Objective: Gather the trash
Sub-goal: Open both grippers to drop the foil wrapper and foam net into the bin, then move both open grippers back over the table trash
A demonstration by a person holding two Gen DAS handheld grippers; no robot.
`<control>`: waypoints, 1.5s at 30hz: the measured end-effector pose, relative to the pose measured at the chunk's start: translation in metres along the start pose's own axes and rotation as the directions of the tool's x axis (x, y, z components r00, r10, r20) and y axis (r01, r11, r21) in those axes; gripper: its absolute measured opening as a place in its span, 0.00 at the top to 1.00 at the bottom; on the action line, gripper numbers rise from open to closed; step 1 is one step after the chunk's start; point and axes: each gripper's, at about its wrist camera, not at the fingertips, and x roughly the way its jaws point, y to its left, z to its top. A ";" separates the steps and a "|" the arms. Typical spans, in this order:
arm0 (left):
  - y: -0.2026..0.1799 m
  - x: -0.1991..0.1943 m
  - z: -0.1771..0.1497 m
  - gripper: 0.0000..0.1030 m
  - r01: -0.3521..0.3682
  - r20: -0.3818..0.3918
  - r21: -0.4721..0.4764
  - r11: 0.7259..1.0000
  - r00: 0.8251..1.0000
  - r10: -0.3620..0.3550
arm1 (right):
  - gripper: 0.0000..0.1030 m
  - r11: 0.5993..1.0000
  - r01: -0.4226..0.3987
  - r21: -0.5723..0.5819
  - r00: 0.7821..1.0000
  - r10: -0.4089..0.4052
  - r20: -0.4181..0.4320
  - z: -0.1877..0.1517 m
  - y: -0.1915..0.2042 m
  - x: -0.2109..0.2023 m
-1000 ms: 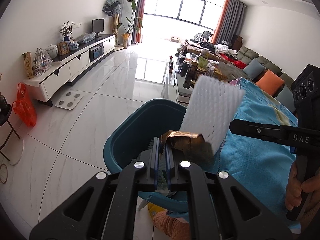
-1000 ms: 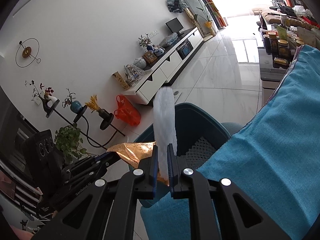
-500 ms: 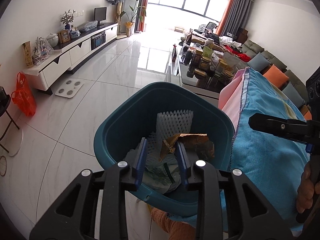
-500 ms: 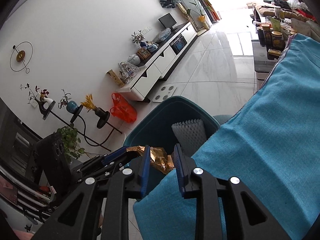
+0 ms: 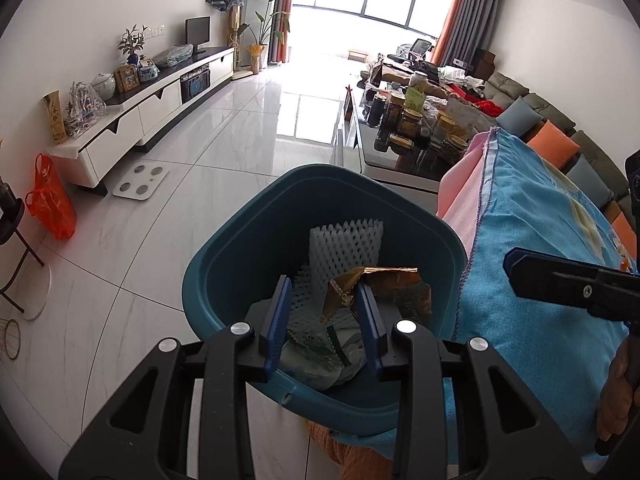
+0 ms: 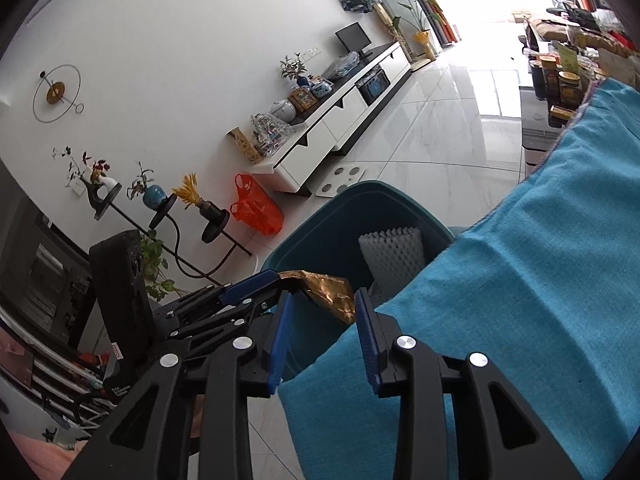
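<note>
Left gripper (image 5: 322,316) over the teal bin (image 5: 224,280), jaws just opened, apart; gold wrapper (image 5: 380,284) touching the right-hand pad, whether still stuck or resting on the pile hard to tell. Right gripper (image 6: 320,332) jaws just opened too, apart, empty. White foam net (image 5: 346,246) upright inside the bin against the far wall. Blue cloth (image 6: 520,280) edge pressing the bin's rim; open tiled floor (image 5: 168,220) on the other side. Bin bottom hidden under trash.

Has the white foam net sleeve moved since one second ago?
Yes. The white foam net sleeve dropped from the right claw, above the rim, down into the teal plastic bin.
</note>
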 end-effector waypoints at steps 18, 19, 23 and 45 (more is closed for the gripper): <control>0.009 -0.035 -0.007 0.59 0.099 0.055 0.051 0.994 0.993 -0.102 | 0.69 0.998 0.062 -0.006 0.997 -0.062 -0.052 0.015 0.010 0.035; 0.010 -0.037 -0.007 0.59 0.115 0.055 0.056 0.992 0.991 -0.118 | 0.69 0.998 0.062 -0.003 0.997 -0.062 -0.055 0.014 0.008 0.036; 0.009 -0.043 -0.010 0.59 0.148 0.052 0.086 0.985 0.987 -0.153 | 0.70 0.998 0.059 0.004 0.997 -0.059 -0.051 0.014 0.006 0.035; -0.054 -0.071 -0.018 0.30 0.260 0.105 0.142 0.955 0.956 -0.275 | 0.69 0.987 0.158 0.011 0.969 -0.157 0.191 -0.034 -0.018 -0.099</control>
